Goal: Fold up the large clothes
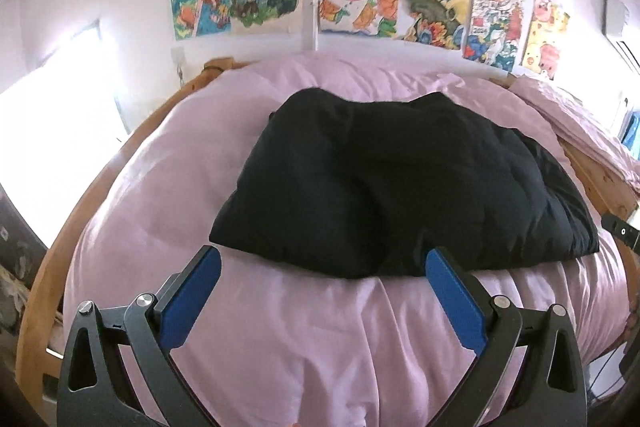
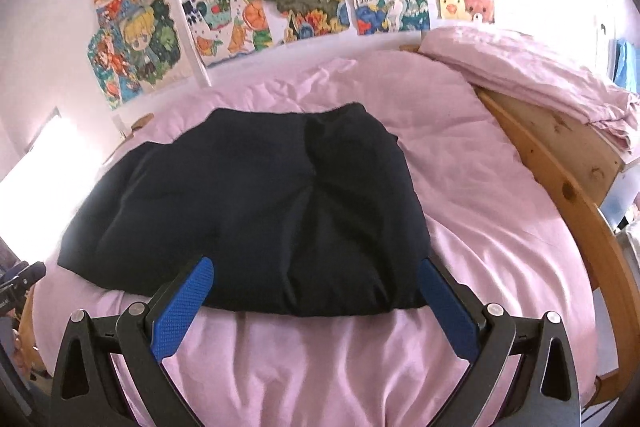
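Lying just ahead of both grippers, the folded black garment (image 1: 400,183) is spread on the pink duvet (image 1: 320,339). The left gripper (image 1: 323,269) and right gripper (image 2: 316,277) are held wide open, nothing pinched.

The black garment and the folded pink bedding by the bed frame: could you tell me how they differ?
The black garment is dark and lies mid-bed, just ahead of both open tools; the folded pink bedding is pale and sits at the far right on the wooden bed frame. Both are soft, folded and ungripped.
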A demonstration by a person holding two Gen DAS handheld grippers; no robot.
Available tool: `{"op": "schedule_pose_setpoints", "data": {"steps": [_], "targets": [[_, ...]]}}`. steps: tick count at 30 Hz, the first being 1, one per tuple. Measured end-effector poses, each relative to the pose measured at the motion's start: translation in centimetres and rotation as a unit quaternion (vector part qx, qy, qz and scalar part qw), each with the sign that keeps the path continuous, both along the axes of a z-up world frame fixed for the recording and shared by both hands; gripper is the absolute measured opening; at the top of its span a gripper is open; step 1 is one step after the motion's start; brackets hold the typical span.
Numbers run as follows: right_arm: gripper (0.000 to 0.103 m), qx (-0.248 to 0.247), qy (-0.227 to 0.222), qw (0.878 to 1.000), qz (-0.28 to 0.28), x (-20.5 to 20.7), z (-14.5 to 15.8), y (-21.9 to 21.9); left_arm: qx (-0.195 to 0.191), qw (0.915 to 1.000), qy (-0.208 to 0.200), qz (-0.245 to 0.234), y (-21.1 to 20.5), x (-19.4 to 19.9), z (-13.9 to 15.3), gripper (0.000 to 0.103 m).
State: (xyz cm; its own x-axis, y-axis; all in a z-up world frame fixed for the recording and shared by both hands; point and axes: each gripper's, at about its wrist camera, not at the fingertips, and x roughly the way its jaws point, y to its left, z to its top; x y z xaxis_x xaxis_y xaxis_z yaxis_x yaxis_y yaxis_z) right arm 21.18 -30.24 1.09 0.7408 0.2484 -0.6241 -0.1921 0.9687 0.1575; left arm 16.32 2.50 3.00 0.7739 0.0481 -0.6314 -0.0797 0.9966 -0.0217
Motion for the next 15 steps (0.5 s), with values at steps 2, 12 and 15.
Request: {"op": "schedule_pose_setpoints", "data": {"steps": [2,12,15], "targets": [[0.103,0.001,-0.02,1.0,0.001,-1.2,0.4,0.3,0.003,0.9998,-0.017,-0.006,-0.5,-1.0,0.2,0.101],[0.103,-0.007,-0.085,0.996,0.011,-6.7,1.1,1.9,0.017,0.9959,-0.086,-0.02,-2.2,-4.9,0.5,0.101],[0.103,-0.005,-0.096,0.995,0.01,-8.2,0.9,2.2,0.026,0.9934,-0.109,-0.024,-2.6,-6.3,0.3,0.101]]}}
